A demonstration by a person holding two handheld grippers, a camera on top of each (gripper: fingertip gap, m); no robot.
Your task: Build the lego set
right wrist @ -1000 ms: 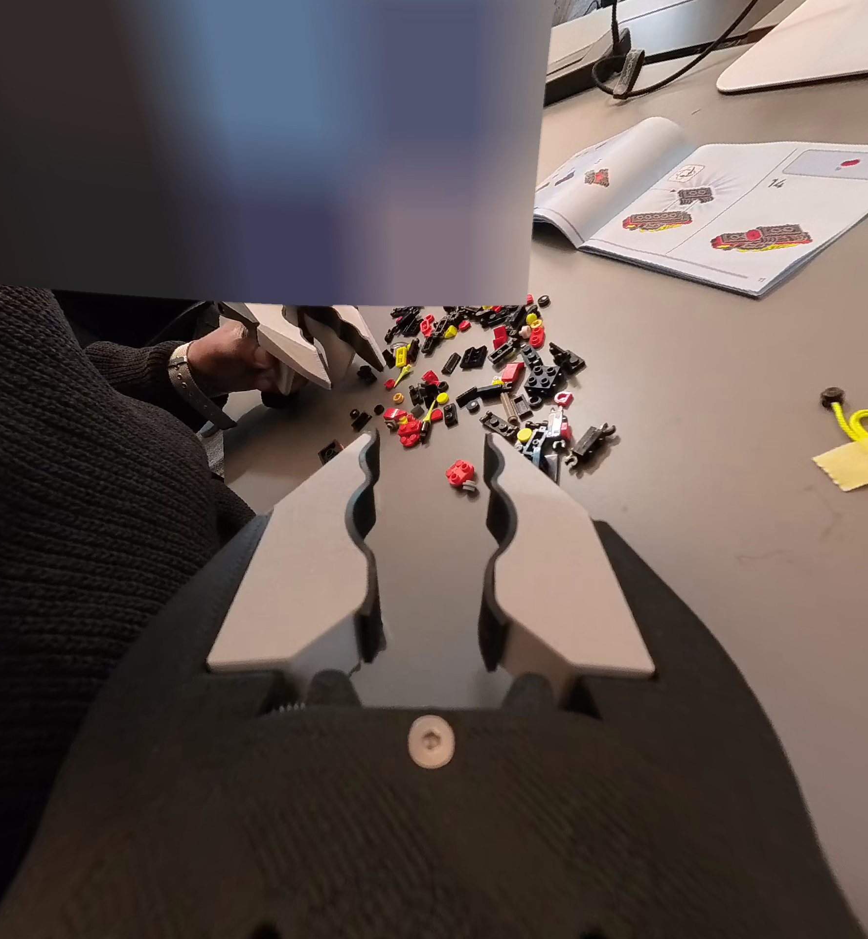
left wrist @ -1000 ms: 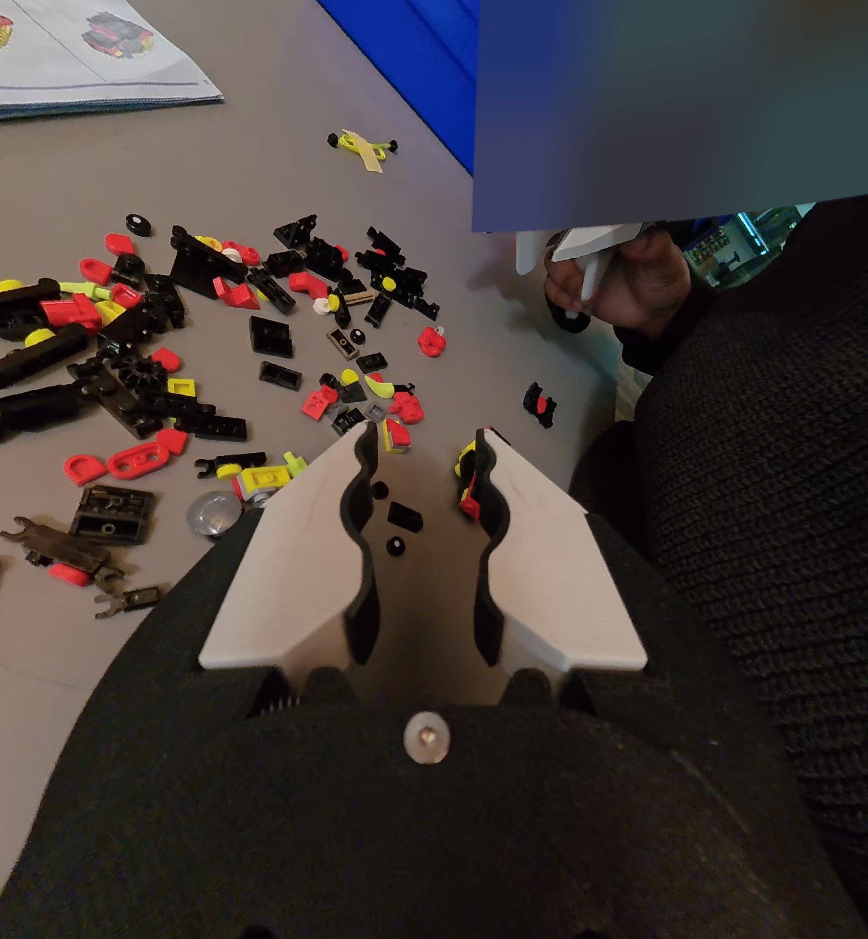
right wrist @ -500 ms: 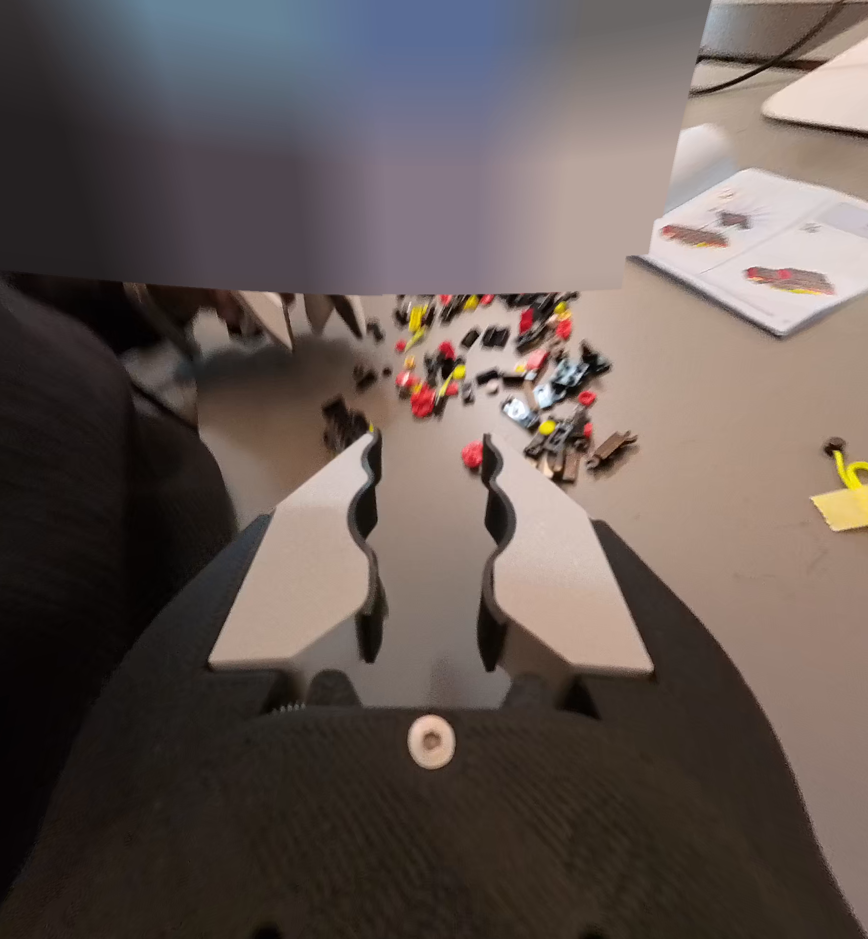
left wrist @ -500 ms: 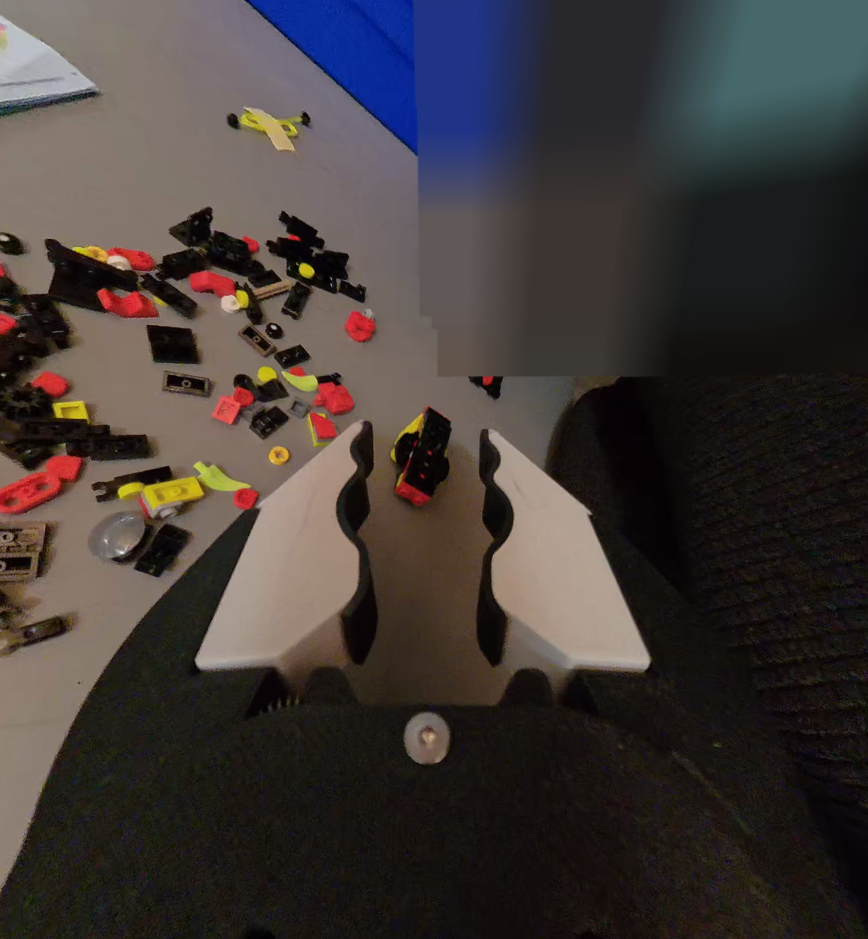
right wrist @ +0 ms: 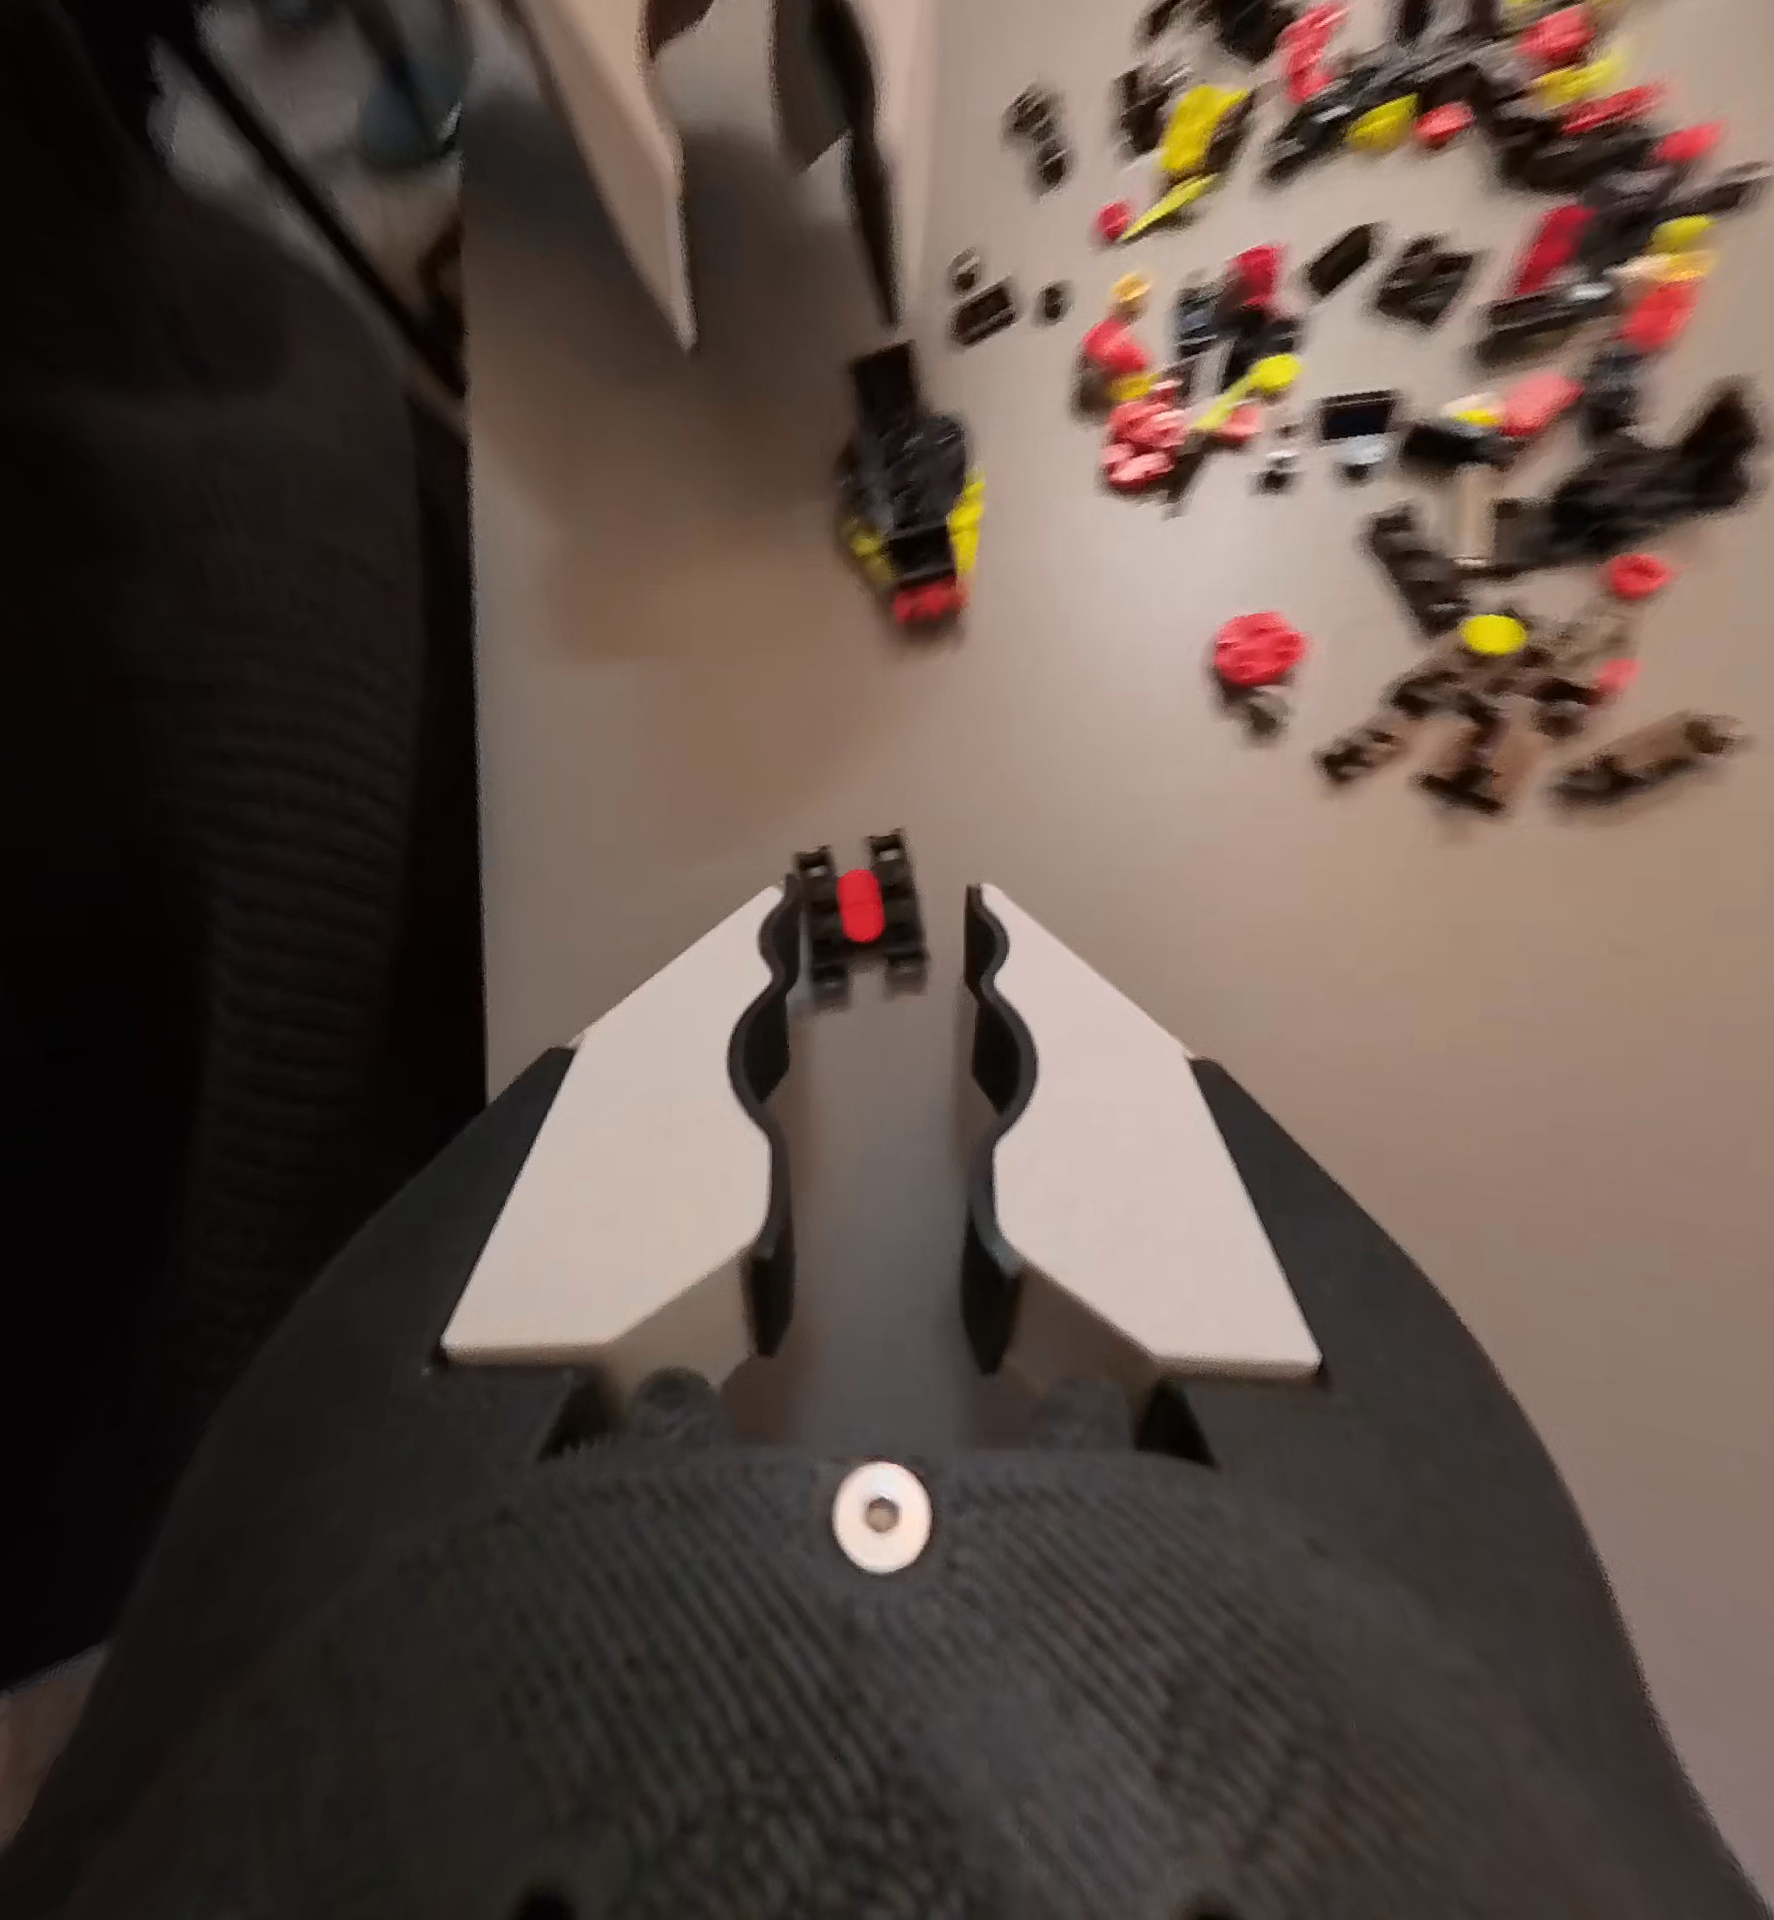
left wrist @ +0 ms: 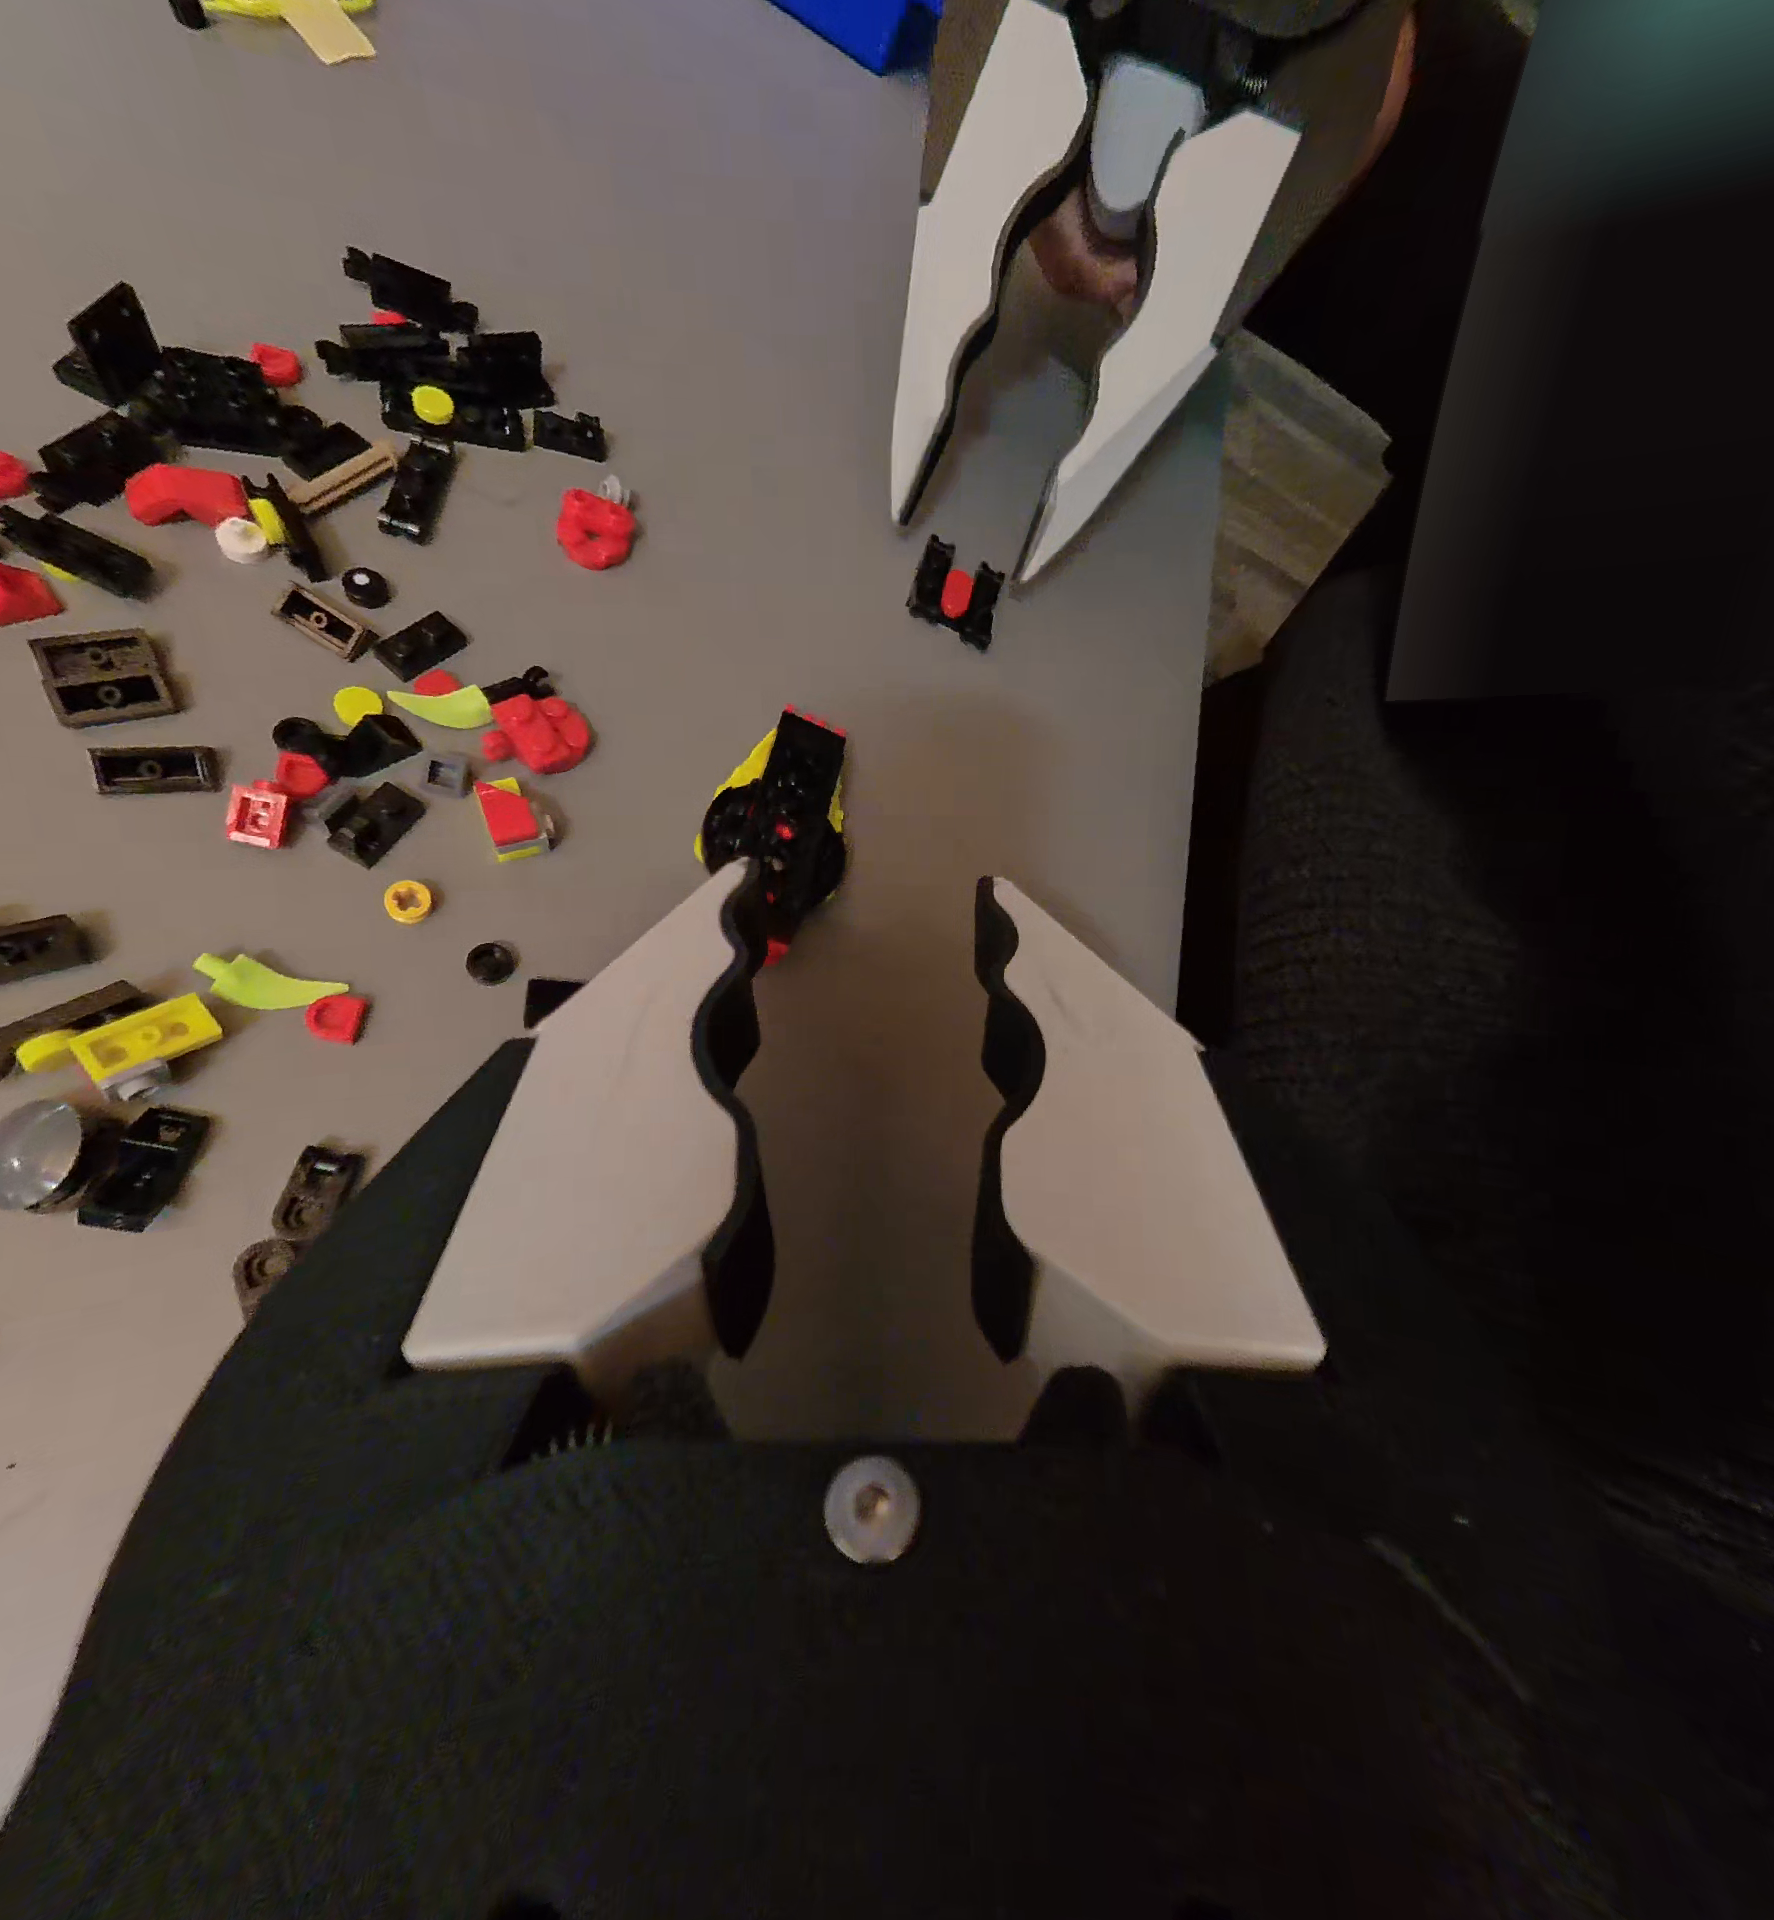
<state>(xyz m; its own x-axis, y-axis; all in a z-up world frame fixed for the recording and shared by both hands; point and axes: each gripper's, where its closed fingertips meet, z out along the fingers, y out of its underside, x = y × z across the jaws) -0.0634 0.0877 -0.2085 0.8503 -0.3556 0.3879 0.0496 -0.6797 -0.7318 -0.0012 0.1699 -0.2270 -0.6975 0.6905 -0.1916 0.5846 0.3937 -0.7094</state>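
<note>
Hovering near table edge [left wrist: 1189, 727] | left gripper [left wrist: 857, 883] spread | right gripper [right wrist: 875, 894] spread, straddling black-red piece [right wrist: 862, 914]

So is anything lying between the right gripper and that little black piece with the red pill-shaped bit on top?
Nothing visible does. The right gripper is open, and the small black piece with the red stud already lies on the grey table between its fingertips, close to one fingertip with a gap to the other. The nearest other item, the black-and-yellow brick assembly, lies well beyond.
</note>
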